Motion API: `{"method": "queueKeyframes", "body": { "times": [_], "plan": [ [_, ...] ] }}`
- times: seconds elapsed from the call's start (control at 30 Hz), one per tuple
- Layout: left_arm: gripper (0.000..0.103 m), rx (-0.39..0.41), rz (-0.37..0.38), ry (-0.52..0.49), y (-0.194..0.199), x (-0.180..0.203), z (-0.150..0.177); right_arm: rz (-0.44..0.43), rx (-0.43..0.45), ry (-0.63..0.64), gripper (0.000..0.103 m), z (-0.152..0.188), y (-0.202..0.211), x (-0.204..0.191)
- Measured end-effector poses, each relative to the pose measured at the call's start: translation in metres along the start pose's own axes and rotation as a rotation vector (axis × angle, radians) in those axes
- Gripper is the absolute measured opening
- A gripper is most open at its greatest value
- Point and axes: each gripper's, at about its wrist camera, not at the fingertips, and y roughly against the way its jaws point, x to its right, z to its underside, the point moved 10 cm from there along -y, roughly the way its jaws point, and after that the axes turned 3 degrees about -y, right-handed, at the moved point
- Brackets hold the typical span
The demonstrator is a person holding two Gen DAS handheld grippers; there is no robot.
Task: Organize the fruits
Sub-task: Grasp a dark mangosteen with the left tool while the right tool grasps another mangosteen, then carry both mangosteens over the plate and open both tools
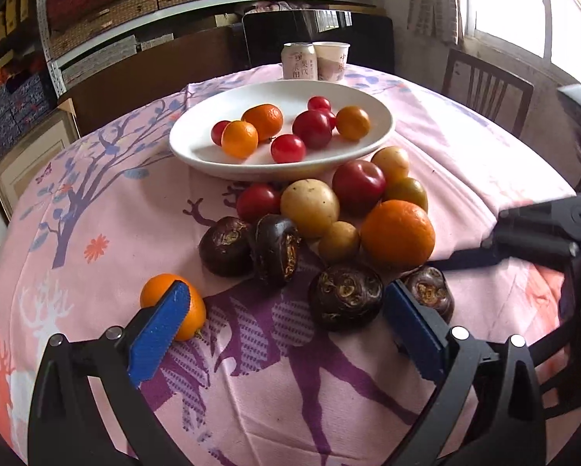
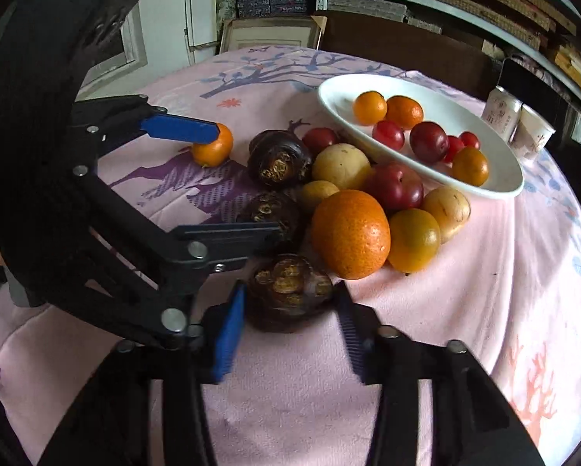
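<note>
Left gripper [image 1: 286, 318] hangs low over the near side of the pink printed tablecloth [image 1: 96, 209], its blue-padded jaws spread wide and holding nothing. Its left pad sits just in front of a small loose orange tangerine [image 1: 156, 291] — apart or touching, I cannot tell — while a dark brown water chestnut [image 1: 344, 301] lies nearer its right pad. To the right, the right gripper [image 2: 290, 326] is open too, its pads flanking another dark brown water chestnut [image 2: 290, 291] at the near edge of the fruit pile, without clamping it.

That chestnut looks like the step in hand. To do it well, I would centre the pads on its widest part, close gently until it stops shifting, then lift straight up before travelling — the big round orange [image 2: 350, 229] sits just beside it and could roll if nudged.

Farther back stands the white oval ceramic plate [image 1: 375, 132], holding small tangerines and red cherry tomatoes, the likely destination for the fruits.
</note>
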Motion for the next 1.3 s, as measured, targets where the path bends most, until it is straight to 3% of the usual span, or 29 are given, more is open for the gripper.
{"method": "queueKeyframes", "body": {
  "times": [0.07, 0.23, 0.33, 0.43, 0.47, 0.53, 0.57, 0.6, 0.77, 0.9, 1.0, 1.07, 1.17, 1.3],
  "plan": [
    [0.098, -0.006, -0.006, -0.001, -0.002, 0.001, 0.001, 0.042, 0.012, 0.029, 0.044, 0.0, 0.002, -0.003],
    [0.099, -0.053, 0.074, 0.031, -0.009, 0.011, 0.007, -0.011, -0.01, -0.049, 0.044, 0.009, 0.011, 0.015],
    [0.099, -0.122, 0.057, -0.014, -0.022, 0.02, 0.016, -0.028, 0.046, -0.167, 0.044, 0.011, 0.027, 0.041],
    [0.099, -0.087, 0.051, -0.002, -0.021, 0.021, 0.007, -0.011, 0.101, -0.31, 0.044, 0.018, 0.041, 0.076],
    [0.095, -0.089, 0.062, -0.008, -0.023, 0.024, 0.005, -0.009, 0.104, -0.341, 0.044, 0.021, 0.042, 0.083],
    [0.073, -0.088, 0.073, 0.002, -0.026, 0.026, 0.002, -0.005, 0.104, -0.375, 0.044, 0.024, 0.043, 0.092],
    [0.043, -0.075, 0.074, 0.011, -0.024, 0.026, 0.0, -0.006, 0.102, -0.379, 0.044, 0.025, 0.042, 0.094],
    [0.041, -0.062, 0.077, 0.005, -0.021, 0.027, -0.001, -0.006, 0.103, -0.378, 0.044, 0.025, 0.042, 0.094],
    [0.041, -0.078, 0.115, 0.004, -0.005, 0.032, 0.009, -0.006, 0.13, -0.363, 0.044, 0.025, 0.049, 0.096],
    [0.041, -0.007, 0.155, 0.048, 0.027, 0.029, -0.004, -0.014, 0.165, -0.378, 0.044, 0.024, 0.06, 0.098],
    [0.041, 0.072, 0.109, 0.004, 0.049, 0.024, -0.025, 0.006, 0.198, -0.382, 0.044, 0.01, 0.069, 0.105],
    [0.041, 0.097, 0.067, -0.017, 0.053, 0.019, -0.042, -0.036, 0.226, -0.352, 0.044, -0.008, 0.077, 0.104],
    [0.041, 0.138, -0.016, -0.054, 0.047, 0.008, -0.072, -0.029, 0.204, -0.32, 0.044, -0.034, 0.077, 0.111],
    [0.041, 0.088, -0.079, -0.025, 0.016, -0.009, -0.096, 0.052, 0.182, -0.249, 0.045, -0.069, 0.055, 0.12]
  ]
}}
